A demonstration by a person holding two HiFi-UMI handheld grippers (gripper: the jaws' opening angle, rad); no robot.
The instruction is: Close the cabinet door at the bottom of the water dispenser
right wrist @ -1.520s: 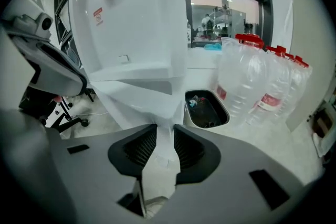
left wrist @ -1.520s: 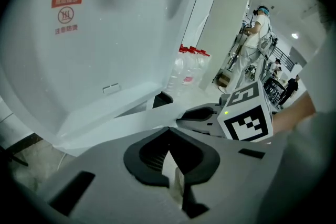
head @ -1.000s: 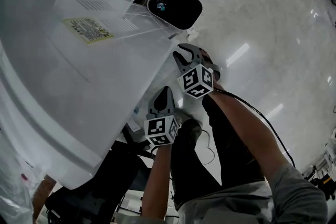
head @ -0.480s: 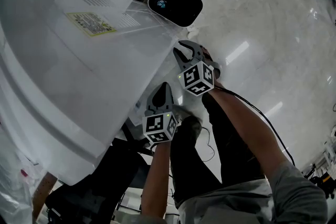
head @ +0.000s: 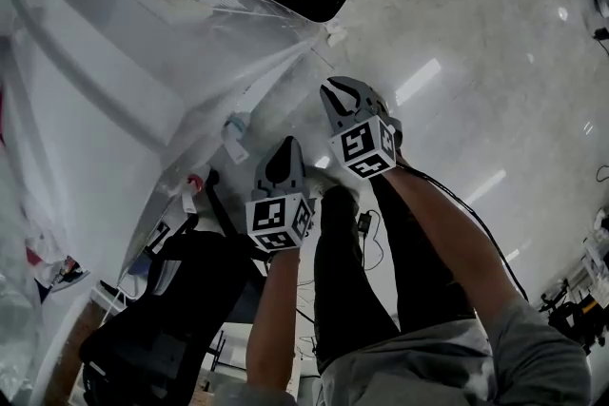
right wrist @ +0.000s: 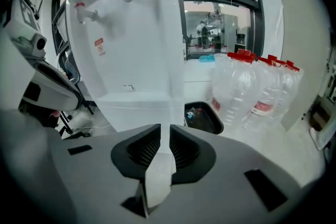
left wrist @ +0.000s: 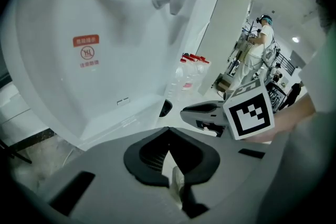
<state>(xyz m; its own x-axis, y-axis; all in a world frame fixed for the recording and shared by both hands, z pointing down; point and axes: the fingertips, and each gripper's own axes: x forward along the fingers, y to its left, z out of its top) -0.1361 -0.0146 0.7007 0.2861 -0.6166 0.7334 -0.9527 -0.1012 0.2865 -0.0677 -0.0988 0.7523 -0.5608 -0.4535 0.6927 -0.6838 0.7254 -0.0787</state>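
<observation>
1. Head view: your left gripper (head: 284, 147) and right gripper (head: 339, 90) hang side by side, both clear of the water dispenser (head: 114, 81).
2. Your left jaws are pressed together, with nothing between them.
3. Your right jaws are closing. A narrow gap remains, and nothing is in it.
4. The cabinet door (right wrist: 137, 110) sits at the dispenser's foot, ahead of both grippers and untouched. A bin (right wrist: 202, 117) and bottles (right wrist: 252, 92) stand to its right.

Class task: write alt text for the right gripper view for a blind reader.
The right claw, jaws closing with nothing between them, faces a white water dispenser. A black bin sits at its base, clear bottles beside it.
</observation>
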